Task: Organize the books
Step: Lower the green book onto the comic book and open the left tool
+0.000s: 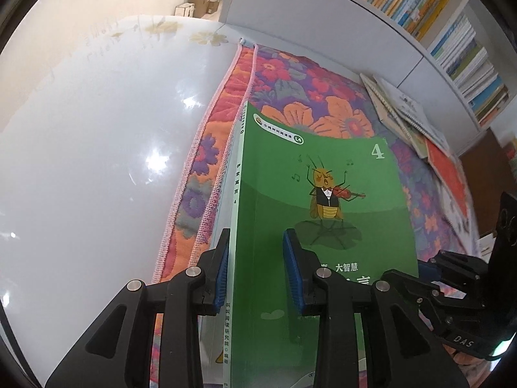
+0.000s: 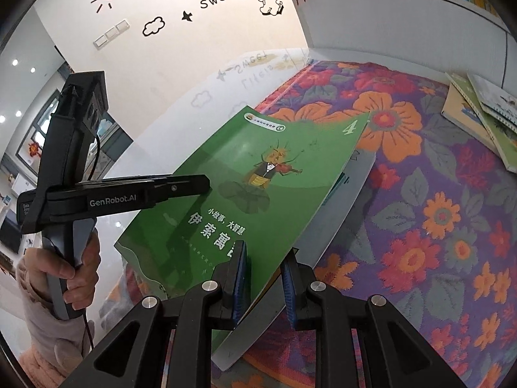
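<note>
Books are being tidied, and right now the green book (image 1: 323,213) with the bug playing a violin is held up off the flowered blanket (image 2: 436,194), near the blanket's left edge where it meets the shiny white table (image 1: 97,145). The left hand-held gripper (image 1: 257,268) has its blue pads on both sides of the book's spine edge; one pad presses the spine side and the other sits on the cover, so it looks closed on the book. The right hand-held gripper (image 2: 263,278) pinches the bottom edge of the green cover, and it looks closed on it too. A white book or loose page (image 2: 349,200) lies under the green one, partly hidden, and I cannot tell if the right pads hold that as well. The cover is soft and bends a bit. If the two grippers pull apart or twist different ways, I think the cover could crease or tear. If only the cover is pinched, the pages may flop open and the book could slip down. The white one underneath might get dragged along and slide off the blanket's edge onto the table. A pile of other books (image 2: 478,113) lies at the far right corner of the blanket, below the bookshelf (image 1: 436,26), well apart from the green book.
</note>
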Action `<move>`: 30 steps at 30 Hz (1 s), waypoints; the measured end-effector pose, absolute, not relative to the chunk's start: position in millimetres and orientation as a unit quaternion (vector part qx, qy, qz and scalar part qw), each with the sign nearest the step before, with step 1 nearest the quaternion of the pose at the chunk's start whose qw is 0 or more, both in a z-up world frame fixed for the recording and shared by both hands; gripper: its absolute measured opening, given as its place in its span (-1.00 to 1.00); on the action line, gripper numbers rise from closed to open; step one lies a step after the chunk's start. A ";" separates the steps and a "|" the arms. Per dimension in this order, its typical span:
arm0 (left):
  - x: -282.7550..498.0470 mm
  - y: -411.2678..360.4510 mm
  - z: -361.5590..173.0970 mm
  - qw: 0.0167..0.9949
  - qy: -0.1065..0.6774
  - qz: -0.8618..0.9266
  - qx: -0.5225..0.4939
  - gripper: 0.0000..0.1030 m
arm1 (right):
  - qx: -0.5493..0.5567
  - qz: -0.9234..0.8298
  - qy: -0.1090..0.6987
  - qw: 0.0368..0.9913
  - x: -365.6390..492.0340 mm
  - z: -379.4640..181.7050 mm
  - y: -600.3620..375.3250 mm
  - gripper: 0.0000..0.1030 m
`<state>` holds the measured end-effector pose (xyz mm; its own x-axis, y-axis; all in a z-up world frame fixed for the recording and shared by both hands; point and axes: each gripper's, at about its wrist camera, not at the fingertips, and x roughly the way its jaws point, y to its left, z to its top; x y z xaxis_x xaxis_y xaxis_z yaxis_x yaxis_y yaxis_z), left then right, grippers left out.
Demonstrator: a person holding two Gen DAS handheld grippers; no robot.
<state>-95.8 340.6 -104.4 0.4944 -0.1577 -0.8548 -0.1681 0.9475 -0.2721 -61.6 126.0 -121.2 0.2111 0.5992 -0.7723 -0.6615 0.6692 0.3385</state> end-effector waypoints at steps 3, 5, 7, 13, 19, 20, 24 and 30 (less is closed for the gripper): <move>-92.6 335.6 -102.6 0.854 0.503 0.029 -0.129 -0.41 | -0.031 0.400 0.483 0.778 -60.9 -124.9 125.4 -0.60; -90.4 332.6 -102.7 0.855 0.506 0.039 -0.108 -0.37 | -0.030 0.400 0.483 0.778 -61.0 -125.8 125.2 -0.58; -89.0 330.5 -103.2 0.855 0.507 0.044 -0.097 -0.37 | -0.024 0.401 0.485 0.776 -59.8 -126.2 124.4 -0.56; -87.0 332.1 -104.9 0.855 0.507 0.046 -0.098 -0.34 | -0.034 0.396 0.486 0.779 -60.4 -129.8 128.1 -0.53; -88.8 335.2 -106.4 0.856 0.503 0.043 -0.111 -0.33 | -0.027 0.394 0.489 0.778 -61.8 -130.4 128.4 -0.46; -89.0 335.2 -106.3 0.856 0.502 0.043 -0.111 -0.32 | -0.025 0.394 0.491 0.777 -62.5 -130.3 128.0 -0.42; -89.5 333.5 -106.0 0.857 0.501 0.046 -0.106 -0.30 | -0.024 0.381 0.506 0.774 -68.6 -128.0 125.5 -0.33; -88.6 332.8 -106.3 0.858 0.500 0.050 -0.106 -0.29 | -0.036 0.375 0.517 0.769 -75.6 -126.2 126.1 -0.11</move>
<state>-88.6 332.8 -106.3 0.4947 -0.0201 -0.8688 -0.1915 0.9726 -0.1315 -75.6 126.1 -126.2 0.1843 0.5384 -0.8223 -0.6135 0.7166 0.3317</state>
